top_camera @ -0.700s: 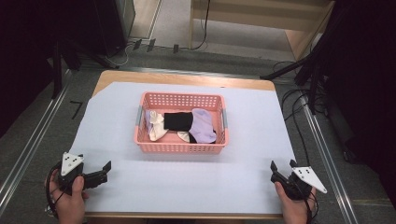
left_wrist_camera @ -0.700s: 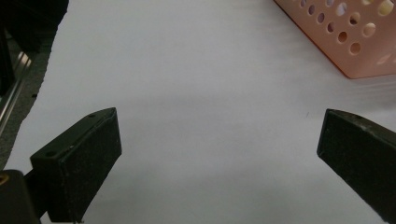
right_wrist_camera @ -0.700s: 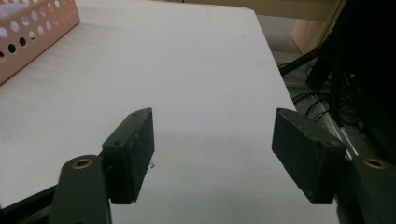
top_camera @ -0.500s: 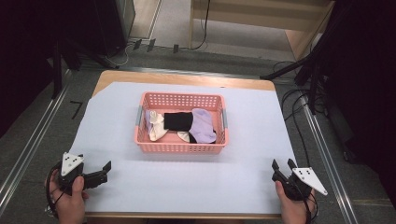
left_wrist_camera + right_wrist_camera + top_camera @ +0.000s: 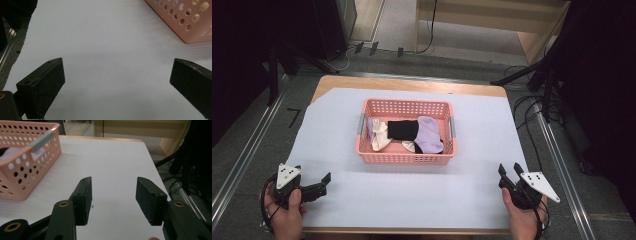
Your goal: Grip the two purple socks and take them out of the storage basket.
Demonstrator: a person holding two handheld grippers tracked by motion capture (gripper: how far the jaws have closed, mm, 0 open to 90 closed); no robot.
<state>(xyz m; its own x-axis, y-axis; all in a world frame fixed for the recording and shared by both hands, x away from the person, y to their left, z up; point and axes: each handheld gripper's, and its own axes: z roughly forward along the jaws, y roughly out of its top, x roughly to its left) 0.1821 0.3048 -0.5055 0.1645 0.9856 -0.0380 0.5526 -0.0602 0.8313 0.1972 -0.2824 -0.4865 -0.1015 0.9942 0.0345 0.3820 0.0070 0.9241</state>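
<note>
A pink perforated basket (image 5: 404,158) stands in the middle of the white-covered table (image 5: 412,200). In it lie a black sock (image 5: 403,130), a lilac sock (image 5: 432,139) and a cream sock (image 5: 379,141). My left gripper (image 5: 323,183) rests near the front left corner, open and empty, pointing right toward the basket. In the left gripper view its jaws (image 5: 117,72) stand wide apart over bare sheet, with the basket corner (image 5: 185,27) at the upper right. My right gripper (image 5: 509,169) sits at the front right, open with nothing between its jaws (image 5: 113,190); the basket (image 5: 22,177) is to its left.
The white sheet covers a wooden table whose back edge (image 5: 412,82) shows bare wood. Metal rails (image 5: 247,155) run along the floor on both sides, and cables (image 5: 532,110) lie at the right. A grey handle (image 5: 41,138) sits on the basket's end wall.
</note>
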